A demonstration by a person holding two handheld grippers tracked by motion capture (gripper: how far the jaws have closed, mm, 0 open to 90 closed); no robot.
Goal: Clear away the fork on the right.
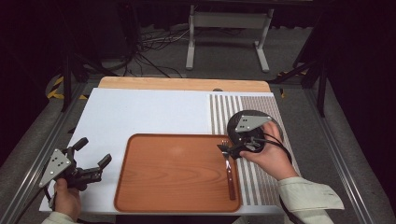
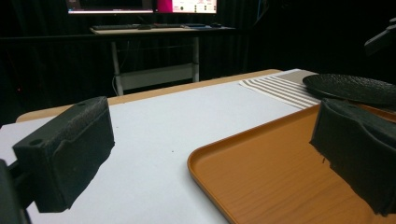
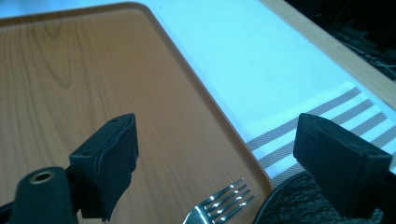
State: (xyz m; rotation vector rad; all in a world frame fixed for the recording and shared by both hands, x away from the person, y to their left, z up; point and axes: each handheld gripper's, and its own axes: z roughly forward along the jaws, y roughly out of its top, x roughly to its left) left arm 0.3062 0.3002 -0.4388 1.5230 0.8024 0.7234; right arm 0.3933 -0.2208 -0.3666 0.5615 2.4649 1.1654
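Nearest the person, a white mat (image 1: 140, 112) covers most of the table, and a wooden tray (image 1: 177, 172) with rounded corners lies on it at the near edge. To the right of the white mat, a striped placemat (image 1: 224, 112) in brown and white runs back along the table, and a black round plate (image 1: 254, 122) rests on it just beyond the tray's far right corner. The table's pale wooden edge (image 1: 184, 84) shows past the mat. Beyond that lie a grey carpeted floor, loose cables, the white legs of a desk (image 1: 228, 39) and black curtains; the left gripper view catches lit monitors (image 2: 140, 5) on that desk.

A fork (image 1: 229, 168) with a wooden handle lies flat inside the tray along its right side, tines pointing away from the person. The right gripper (image 1: 230, 148) hovers just above the tines with its jaws spread wide and nothing between them; in the right gripper view the tines (image 3: 224, 201) sit low between the two black pads, untouched. The left gripper (image 1: 92, 155) is held off the tray's left side over the white mat, well apart from the fork, its jaws also wide apart and empty.
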